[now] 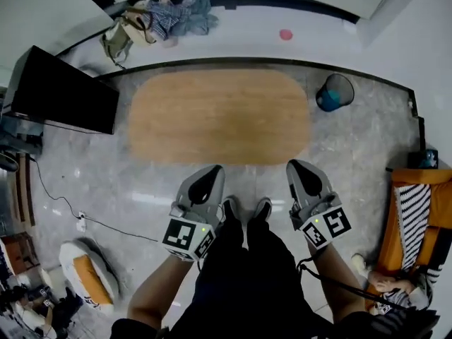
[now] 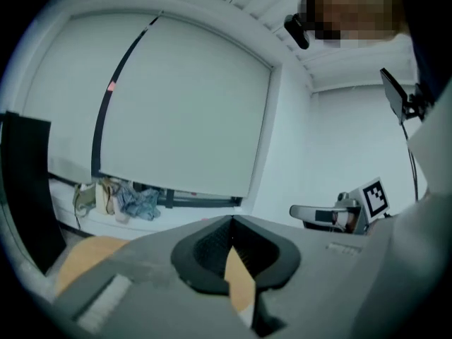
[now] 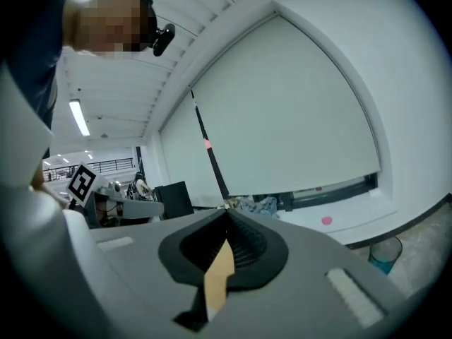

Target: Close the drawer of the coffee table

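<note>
The coffee table (image 1: 219,115) has an oval wooden top and stands on the grey floor ahead of my shoes. From above I see no drawer; its front is hidden under the top. My left gripper (image 1: 213,169) and right gripper (image 1: 296,164) are raised side by side at the table's near edge, well above it. Both are shut with nothing between the jaws. In the left gripper view the left gripper (image 2: 232,219) points level at a white wall, a corner of the table (image 2: 85,254) low on the left. The right gripper (image 3: 227,212) faces the same wall.
A black screen (image 1: 63,90) stands to the left of the table. A blue bin (image 1: 333,92) is at its far right. Clothes and bags (image 1: 159,16) lie by the far wall. An orange sofa (image 1: 420,217) is at the right, and a cable (image 1: 70,207) crosses the floor.
</note>
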{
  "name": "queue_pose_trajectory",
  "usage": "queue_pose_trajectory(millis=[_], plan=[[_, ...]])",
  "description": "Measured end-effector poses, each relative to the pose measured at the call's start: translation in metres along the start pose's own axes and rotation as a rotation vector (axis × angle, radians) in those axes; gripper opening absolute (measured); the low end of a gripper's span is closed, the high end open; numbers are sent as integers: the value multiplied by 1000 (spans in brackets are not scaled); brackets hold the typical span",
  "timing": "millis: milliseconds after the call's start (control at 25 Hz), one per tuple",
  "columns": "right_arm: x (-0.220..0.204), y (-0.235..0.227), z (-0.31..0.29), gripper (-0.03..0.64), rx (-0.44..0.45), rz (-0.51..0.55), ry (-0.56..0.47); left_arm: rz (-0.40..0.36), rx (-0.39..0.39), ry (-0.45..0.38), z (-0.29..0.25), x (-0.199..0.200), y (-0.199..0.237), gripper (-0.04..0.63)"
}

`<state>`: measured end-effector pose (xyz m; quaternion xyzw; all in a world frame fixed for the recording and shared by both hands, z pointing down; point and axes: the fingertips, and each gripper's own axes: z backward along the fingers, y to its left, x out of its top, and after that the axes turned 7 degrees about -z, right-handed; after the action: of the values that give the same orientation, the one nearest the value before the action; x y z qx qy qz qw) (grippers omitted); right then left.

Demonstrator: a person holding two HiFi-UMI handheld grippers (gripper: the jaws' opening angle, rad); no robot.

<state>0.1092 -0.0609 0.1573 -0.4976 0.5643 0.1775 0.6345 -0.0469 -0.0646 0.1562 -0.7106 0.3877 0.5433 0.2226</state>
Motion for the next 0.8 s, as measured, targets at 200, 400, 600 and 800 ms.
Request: queue_pose_trajectory(millis=[200,400,600,800], plan=[[71,59,-4,2,62,110,-81,-87,76,-150,32,89,13,2],[131,96,6,2,77,250,-166,-148,82,-279,54,152,3,2],[165,127,3,2,65,355,-242,-246,83,-377,66,189,0,2],[180,150,4,3,90,385,-289,-278,93,-425,74,209,-4,2]])
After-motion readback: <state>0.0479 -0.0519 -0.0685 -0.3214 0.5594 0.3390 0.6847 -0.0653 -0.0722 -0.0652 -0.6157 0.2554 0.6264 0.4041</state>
